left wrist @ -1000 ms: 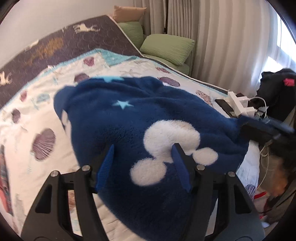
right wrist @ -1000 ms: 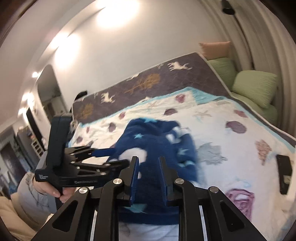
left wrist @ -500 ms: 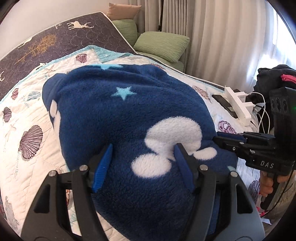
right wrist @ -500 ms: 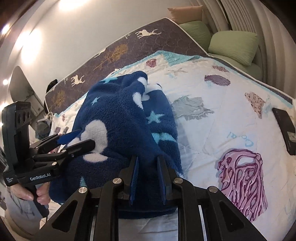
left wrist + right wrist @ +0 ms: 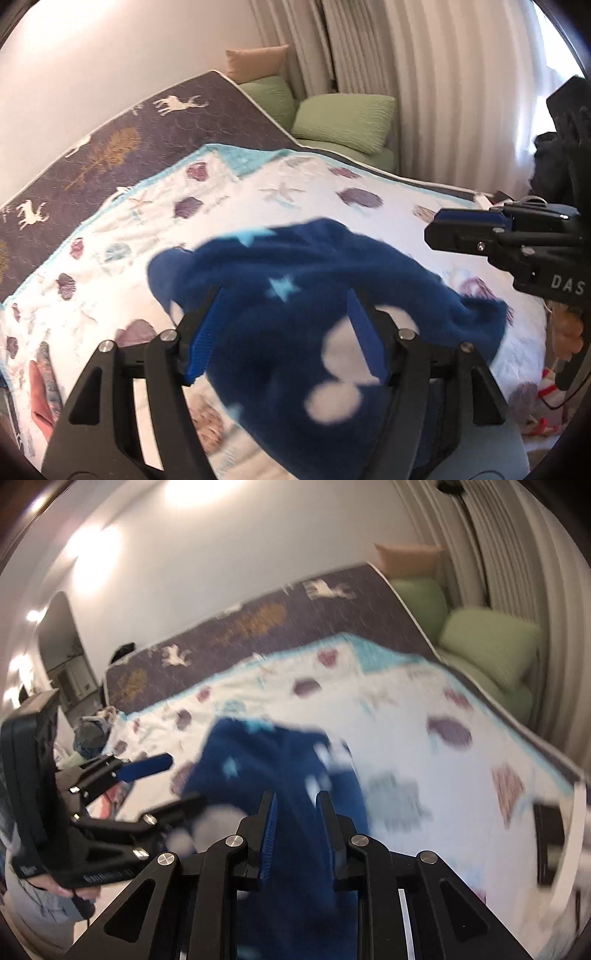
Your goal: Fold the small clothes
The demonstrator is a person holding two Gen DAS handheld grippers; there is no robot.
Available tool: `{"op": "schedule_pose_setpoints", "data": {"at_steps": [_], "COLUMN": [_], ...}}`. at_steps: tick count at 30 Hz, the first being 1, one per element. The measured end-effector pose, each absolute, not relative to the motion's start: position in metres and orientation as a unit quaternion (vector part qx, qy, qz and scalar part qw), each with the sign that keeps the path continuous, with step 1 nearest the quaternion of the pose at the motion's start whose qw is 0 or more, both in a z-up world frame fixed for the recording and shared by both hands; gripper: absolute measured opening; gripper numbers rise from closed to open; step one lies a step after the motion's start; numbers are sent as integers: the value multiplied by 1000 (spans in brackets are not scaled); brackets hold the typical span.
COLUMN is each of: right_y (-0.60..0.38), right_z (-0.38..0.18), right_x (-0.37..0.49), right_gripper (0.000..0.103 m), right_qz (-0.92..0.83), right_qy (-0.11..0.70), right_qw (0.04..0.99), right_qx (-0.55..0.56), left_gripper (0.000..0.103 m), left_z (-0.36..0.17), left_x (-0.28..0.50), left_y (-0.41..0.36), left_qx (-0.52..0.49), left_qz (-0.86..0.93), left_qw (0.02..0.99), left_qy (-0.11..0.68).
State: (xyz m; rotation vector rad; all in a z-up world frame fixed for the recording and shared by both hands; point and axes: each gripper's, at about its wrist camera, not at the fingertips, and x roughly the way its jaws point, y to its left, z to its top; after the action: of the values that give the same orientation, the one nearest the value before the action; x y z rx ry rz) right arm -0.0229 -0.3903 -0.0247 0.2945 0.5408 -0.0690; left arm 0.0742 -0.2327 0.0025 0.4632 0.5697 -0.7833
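Observation:
A navy fleece garment (image 5: 325, 295) with light stars and white mouse-head shapes lies bunched on the seashell quilt (image 5: 258, 192). My left gripper (image 5: 284, 325) is wide open above its near part and holds nothing. My right gripper (image 5: 295, 812) has its jaws close together, with the fleece (image 5: 280, 760) between and behind them. Blur hides whether it pinches the cloth. The right gripper also shows in the left wrist view (image 5: 461, 225), raised above the garment's right edge. The left gripper shows in the right wrist view (image 5: 159, 782), open.
Green cushions (image 5: 340, 122) and curtains (image 5: 424, 92) are at the far side. A dark deer-print mattress (image 5: 110, 147) leans behind the quilt. A dark phone (image 5: 550, 827) lies near the bed's right edge. Dark clothes (image 5: 561, 155) are piled at the right.
Both grippers have lifted and pulled back from the garment. The right gripper rose from the fleece's right edge. The garment now looks more bunched and smaller on the quilt.

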Motion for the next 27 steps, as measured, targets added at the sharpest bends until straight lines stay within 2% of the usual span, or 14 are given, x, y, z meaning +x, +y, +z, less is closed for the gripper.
{"op": "schedule_pose_setpoints", "data": {"at_steps": [5,10,13,22,25,27], "right_y": [-392,-400,-408,-404,-401,-400], "right_z": [-37,-100,-118,-112,-95,-70], "right_x": [17,51,52,52,55,56], "right_gripper": [22,21,21,22,23,28], "right_qz": [-16,-28,-25,-27,-31,-29], "right_qy": [293,375,371,374,386,376], "right_qw": [943,908,908,910,907,912], "right_qx": [160,184,195,179,167,164], "left_gripper": [69,69,69,69,69,69], "left_z": [-16,-72,-87,-83,-71,-58], "left_x": [119,151,147,146,146,146], "left_y": [-237,-243,-250,-248,-245,-242], "left_qx": [181,158,171,172,165,161], "left_qz": [-357,-365,-363,-366,-367,-369], "left_qw": [855,826,827,826,830,831], "left_qy": [330,399,394,392,386,383]}}
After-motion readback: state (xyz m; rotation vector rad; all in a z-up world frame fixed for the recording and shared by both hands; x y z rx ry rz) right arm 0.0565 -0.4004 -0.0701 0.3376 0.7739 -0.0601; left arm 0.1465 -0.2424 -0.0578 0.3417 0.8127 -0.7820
